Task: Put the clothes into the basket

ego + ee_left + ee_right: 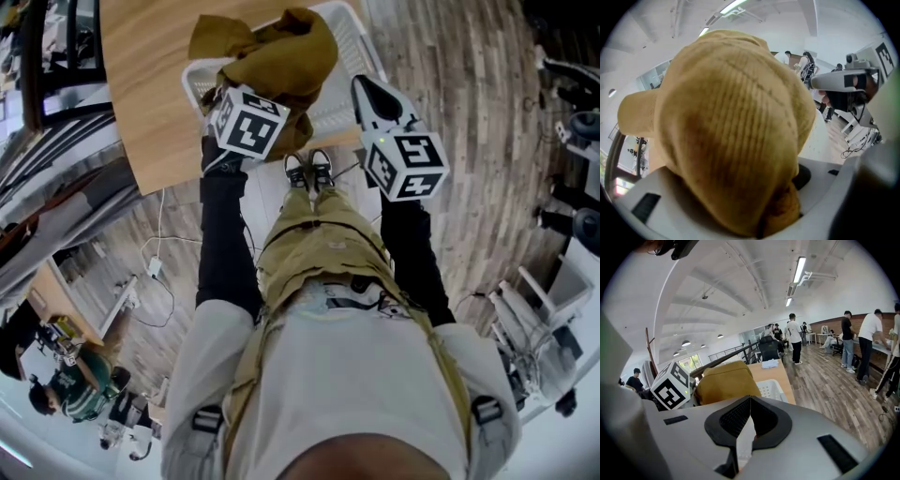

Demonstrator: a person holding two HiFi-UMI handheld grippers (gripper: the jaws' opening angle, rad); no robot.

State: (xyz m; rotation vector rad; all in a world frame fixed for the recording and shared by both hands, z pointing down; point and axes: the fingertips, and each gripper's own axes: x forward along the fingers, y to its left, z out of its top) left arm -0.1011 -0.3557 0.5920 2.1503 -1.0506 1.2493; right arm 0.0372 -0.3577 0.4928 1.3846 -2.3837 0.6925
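Note:
A mustard-yellow garment [281, 56] hangs bunched over the white slatted basket [354, 28] on the wooden table [145, 84]. My left gripper [230, 94] is shut on the garment, and its fingertips are buried in the cloth. In the left gripper view the ribbed garment [731, 140] fills nearly the whole picture. My right gripper [363, 86] is shut with nothing in it, held just right of the basket's near side. From the right gripper [750, 401] view I see the garment [724, 380] to the left and the basket [771, 390] behind the jaws.
The table's near edge runs just in front of the person's shoes [309, 169]. A small white cloth [769, 363] lies at the table's far end. Several people [869, 345] stand at benches far right. Cables [159, 272] trail on the wooden floor at left.

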